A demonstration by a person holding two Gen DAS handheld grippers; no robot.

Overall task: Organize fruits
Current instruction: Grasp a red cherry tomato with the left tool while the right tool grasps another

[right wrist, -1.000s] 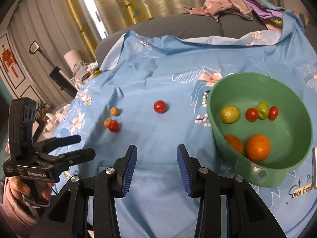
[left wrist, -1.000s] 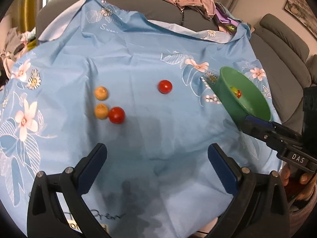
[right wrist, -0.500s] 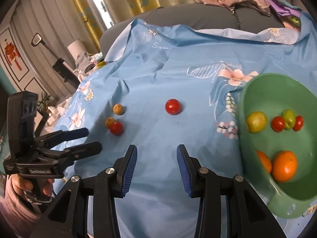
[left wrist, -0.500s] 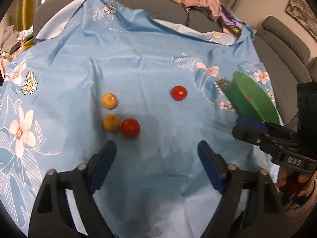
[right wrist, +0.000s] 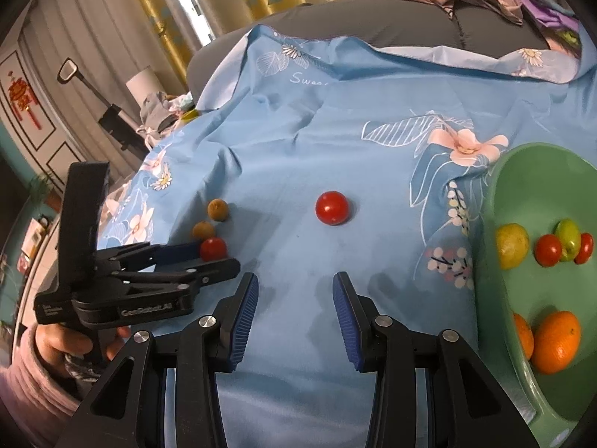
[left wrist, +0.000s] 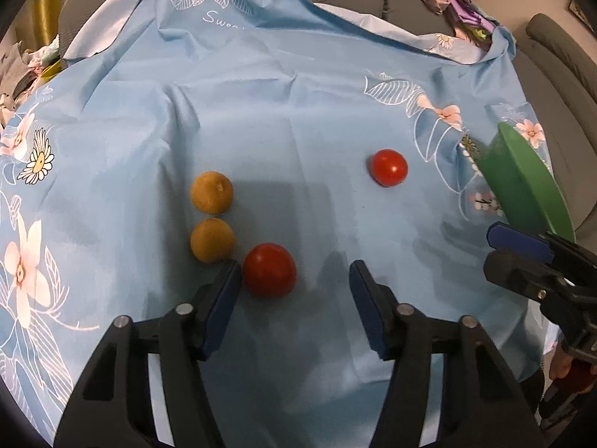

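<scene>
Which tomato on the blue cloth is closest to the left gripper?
The red tomato beside the two yellow-brown fruits; it sits just at the left gripper's fingertips. The other tomato lies alone, farther off toward the green bowl.

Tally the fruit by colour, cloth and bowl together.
Red round tomatoes: 4
Small tan-brown round fruits: 2
Oranges: 2
Yellow-green fruits: 2
Total: 10
</scene>
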